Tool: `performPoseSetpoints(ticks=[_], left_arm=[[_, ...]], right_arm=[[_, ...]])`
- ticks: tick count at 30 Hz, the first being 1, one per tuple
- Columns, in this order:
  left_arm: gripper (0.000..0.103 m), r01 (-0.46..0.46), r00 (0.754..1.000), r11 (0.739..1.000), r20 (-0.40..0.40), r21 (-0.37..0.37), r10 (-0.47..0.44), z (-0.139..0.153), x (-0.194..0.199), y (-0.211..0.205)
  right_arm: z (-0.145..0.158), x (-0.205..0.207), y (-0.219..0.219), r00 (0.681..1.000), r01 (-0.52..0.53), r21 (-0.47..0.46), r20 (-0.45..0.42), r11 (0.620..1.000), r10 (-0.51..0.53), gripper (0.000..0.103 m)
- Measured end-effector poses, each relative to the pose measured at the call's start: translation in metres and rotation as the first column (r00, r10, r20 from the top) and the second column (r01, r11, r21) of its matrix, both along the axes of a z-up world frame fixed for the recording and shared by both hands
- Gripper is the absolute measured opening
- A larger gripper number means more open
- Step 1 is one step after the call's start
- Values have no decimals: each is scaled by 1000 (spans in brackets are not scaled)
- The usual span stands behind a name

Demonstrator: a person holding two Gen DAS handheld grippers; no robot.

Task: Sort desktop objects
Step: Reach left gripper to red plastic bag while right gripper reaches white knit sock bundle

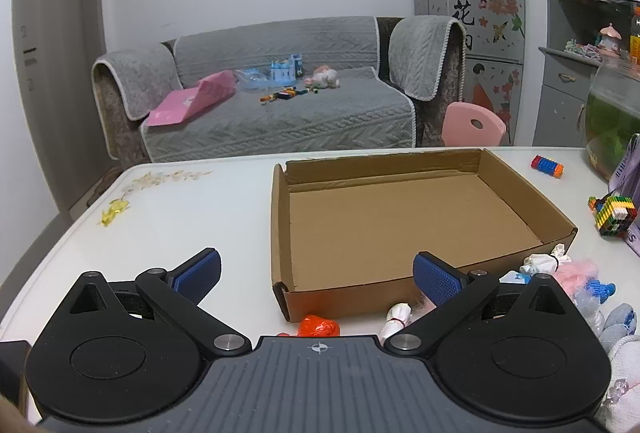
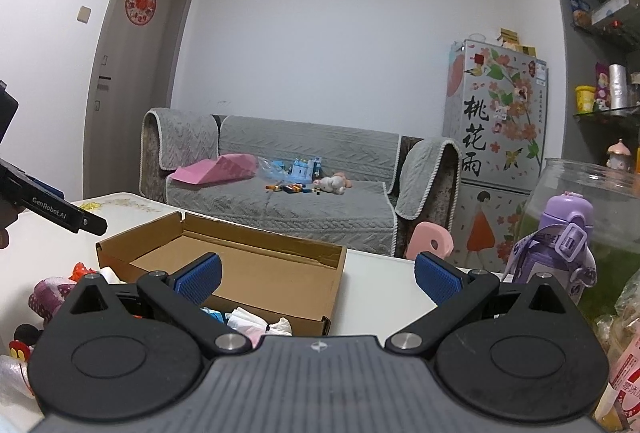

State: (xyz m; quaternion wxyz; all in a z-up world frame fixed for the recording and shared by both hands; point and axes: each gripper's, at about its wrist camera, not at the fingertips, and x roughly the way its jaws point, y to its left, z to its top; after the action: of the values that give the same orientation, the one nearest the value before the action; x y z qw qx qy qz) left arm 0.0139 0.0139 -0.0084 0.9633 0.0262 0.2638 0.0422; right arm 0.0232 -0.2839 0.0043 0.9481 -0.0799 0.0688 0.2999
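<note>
Your left gripper [image 1: 318, 275] jaws spread wide, empty | crumpled orange wrapper [image 1: 319, 326] just below, nearer than open brown cardboard box [image 1: 404, 217] | right gripper [image 2: 318, 279] jaws spread too.

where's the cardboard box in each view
Left wrist: cardboard box fills the centre, on the white table, its inside bare.
Right wrist: cardboard box sits left of centre, seen from its near right corner.
Shared landmark: the grey sofa behind it.
</note>
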Motion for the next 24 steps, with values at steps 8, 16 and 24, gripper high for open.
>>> performPoseSetpoints(ticks=[8,16,24], left_arm=[[103,0,1000,1000,-1,3,0,-2,0,1],[103,0,1000,1000,-1,2,0,-3,0,0],[103,2,1000,1000,-16,4,-1,-5,1,3]], right_arm=[[1,0,0,1000,0,-6,-1,1000,0,103],[2,1,-1,1000,-4,-6,-2,1000,4,103],[3,-6,-7,999,-46,-2,-14,999,46,103]])
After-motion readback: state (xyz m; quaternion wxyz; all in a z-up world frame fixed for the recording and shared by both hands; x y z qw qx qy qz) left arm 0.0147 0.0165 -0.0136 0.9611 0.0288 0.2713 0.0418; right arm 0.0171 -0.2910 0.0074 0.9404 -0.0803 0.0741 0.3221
